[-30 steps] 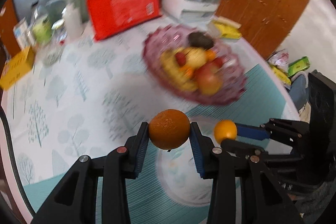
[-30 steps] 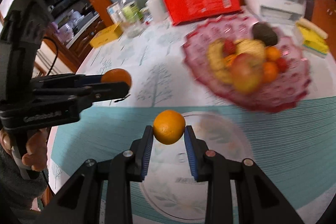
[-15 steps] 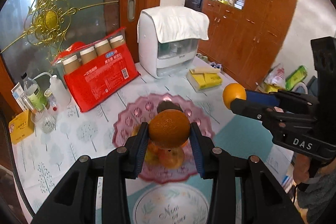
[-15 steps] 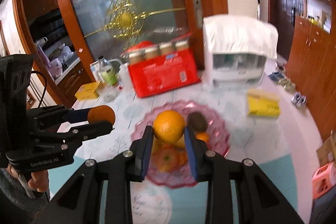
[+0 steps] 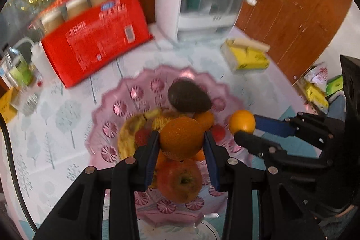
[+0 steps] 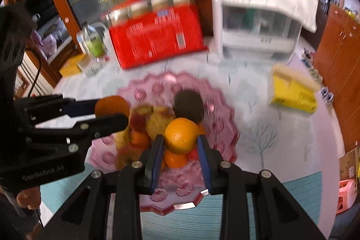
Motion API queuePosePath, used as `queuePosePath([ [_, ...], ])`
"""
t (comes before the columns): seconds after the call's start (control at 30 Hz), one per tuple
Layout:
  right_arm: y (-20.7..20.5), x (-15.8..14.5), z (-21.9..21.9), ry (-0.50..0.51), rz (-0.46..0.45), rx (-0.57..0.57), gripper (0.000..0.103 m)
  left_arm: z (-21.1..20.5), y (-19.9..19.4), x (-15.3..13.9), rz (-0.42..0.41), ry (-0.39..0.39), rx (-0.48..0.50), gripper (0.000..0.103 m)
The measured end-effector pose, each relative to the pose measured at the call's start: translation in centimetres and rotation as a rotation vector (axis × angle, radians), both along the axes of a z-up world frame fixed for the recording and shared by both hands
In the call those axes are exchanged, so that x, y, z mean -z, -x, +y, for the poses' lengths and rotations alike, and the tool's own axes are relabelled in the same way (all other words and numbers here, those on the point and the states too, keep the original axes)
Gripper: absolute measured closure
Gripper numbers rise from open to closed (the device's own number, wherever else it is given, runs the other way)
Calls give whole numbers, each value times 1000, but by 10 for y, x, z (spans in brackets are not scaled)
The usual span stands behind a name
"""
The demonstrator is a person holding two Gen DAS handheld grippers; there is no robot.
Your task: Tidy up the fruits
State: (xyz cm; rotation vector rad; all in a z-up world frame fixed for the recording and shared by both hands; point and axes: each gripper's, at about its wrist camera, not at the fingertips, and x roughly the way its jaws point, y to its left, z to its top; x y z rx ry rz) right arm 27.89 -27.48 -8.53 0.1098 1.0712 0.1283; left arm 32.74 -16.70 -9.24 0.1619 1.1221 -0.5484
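My left gripper is shut on a dark orange and holds it above the pink glass fruit bowl. My right gripper is shut on a brighter orange above the same bowl. The bowl holds an avocado, a banana, a red apple and several small fruits. In the left wrist view the right gripper's orange shows at the right. In the right wrist view the left gripper's orange shows at the left.
A red carton of cups, a white appliance with a cloth on it and a yellow tissue pack stand behind the bowl. Bottles stand at the far left. A decorated plate lies below the bowl's near edge.
Both grippers have tilted down and moved in over the fruit bowl, each still holding its orange. The bowl now fills the middle of both views.
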Motion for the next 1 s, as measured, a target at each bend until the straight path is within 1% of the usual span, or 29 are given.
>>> queuePosePath([
  [0.07, -2, 18, -1, -12, 35, -11, 72, -4, -4, 15, 24, -18, -8, 66],
  [0.13, -3, 30, -2, -25, 57, -19, 72, -7, -7, 30, 48, -38, -21, 66],
  [0.27, -6, 50, -4, -52, 103, -21, 72, -6, -11, 50, 83, -62, -46, 65],
  [0.33, -7, 53, -5, -75, 104, -22, 71, -3, -11, 53, 91, -60, -53, 65],
  [0.47, -7, 55, -4, -73, 107, -24, 70, -1, -9, 53, 93, -51, -68, 64],
  [0.5, -8, 56, -4, -76, 111, -22, 70, 0, -9, 52, 93, -51, -72, 59],
  [0.53, -7, 57, -4, -77, 116, -19, 70, 1, -8, 52, 98, -47, -79, 48],
  [0.57, -8, 57, -4, -77, 119, -18, 70, 3, -9, 50, 101, -41, -85, 42],
  [0.6, -8, 57, -4, -78, 120, -17, 70, 5, -8, 48, 100, -32, -96, 31],
  [0.63, -7, 56, -4, -81, 117, -16, 70, 7, -7, 46, 95, -25, -106, 27],
  [0.77, -4, 52, -7, -94, 114, -1, 70, 13, -3, 36, 82, -27, -130, 24],
  [0.9, 0, 46, -8, -93, 110, 14, 70, 20, 4, 26, 73, -36, -151, 15],
  [1.0, 3, 39, -7, -93, 102, 20, 67, 26, 9, 17, 54, -36, -161, 13],
])
